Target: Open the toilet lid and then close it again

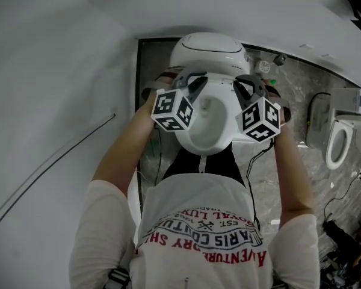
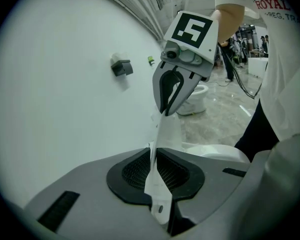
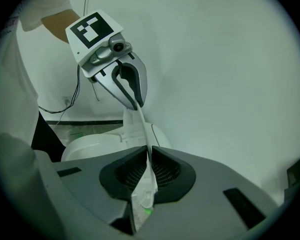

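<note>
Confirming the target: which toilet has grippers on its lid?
The middle toilet: left gripper and right gripper grip its lid; the right-hand toilet stands untouched.

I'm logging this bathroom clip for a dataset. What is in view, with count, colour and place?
toilet lid: one, white, held between both grippers
toilet: one, white, against the wall in front of the person
second toilet: one, white, at the head view's right
wall box: one, dark, on the white wall
floor: grey, marbled, around the toilets
shirt: one, white with red and dark print, on the person
left gripper: one, grey with black pads, shut on the lid's edge
right gripper: one, grey with black pads, shut on the lid's opposite edge
</note>
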The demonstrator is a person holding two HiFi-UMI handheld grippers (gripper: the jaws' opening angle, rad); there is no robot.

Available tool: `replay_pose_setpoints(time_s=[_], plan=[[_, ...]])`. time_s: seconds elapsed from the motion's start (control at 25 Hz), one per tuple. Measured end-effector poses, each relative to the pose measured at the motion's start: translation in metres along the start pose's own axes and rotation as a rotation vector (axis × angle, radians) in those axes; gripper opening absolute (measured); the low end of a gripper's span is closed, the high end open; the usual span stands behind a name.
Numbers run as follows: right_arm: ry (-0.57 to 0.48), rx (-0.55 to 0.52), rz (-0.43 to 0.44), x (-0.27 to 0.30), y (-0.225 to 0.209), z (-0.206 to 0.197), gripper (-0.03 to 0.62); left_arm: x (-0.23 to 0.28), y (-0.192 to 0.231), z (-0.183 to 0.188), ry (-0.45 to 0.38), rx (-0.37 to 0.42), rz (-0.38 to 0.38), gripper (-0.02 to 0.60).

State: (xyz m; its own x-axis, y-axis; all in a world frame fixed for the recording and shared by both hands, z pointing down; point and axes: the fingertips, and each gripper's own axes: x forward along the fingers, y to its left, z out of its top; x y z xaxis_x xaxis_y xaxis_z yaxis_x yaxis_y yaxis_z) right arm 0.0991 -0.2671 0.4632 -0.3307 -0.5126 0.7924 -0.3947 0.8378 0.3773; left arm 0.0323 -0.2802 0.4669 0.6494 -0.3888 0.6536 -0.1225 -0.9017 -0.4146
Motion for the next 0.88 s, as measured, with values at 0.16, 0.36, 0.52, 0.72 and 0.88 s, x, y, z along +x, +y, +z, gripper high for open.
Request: replay_pose_setpoints(time_s=[0.16,0.36,0.52,0.72,0.88], plan=[[0.017,-0.019,-0.010,-0.013,0.030,-0.002,0.020,-0.017,-0.030,0.001,-0.032,0.016,-0.031,0.040],[0.005,-0.024,-0.026,-0.026,0.056,-0.012,0.020,-0.026,-0.060,0.006,-0.049,0.029,-0.049,0.038],[0.000,-0.024,-0.023,-0.034,0.089,-0.019,0.020,-0.034,-0.093,0.004,-0.043,0.034,-0.050,0.038],[-0.032,-0.043,-0.006,-0.044,0.129,-0.028,0.020,-0.045,-0.133,0.000,-0.011,0.019,-0.043,0.040],[-0.034,-0.075,-0.032,-0.047,0.151,-0.042,0.020,-0.043,-0.158,0.000,0.018,-0.011,-0.014,0.046]])
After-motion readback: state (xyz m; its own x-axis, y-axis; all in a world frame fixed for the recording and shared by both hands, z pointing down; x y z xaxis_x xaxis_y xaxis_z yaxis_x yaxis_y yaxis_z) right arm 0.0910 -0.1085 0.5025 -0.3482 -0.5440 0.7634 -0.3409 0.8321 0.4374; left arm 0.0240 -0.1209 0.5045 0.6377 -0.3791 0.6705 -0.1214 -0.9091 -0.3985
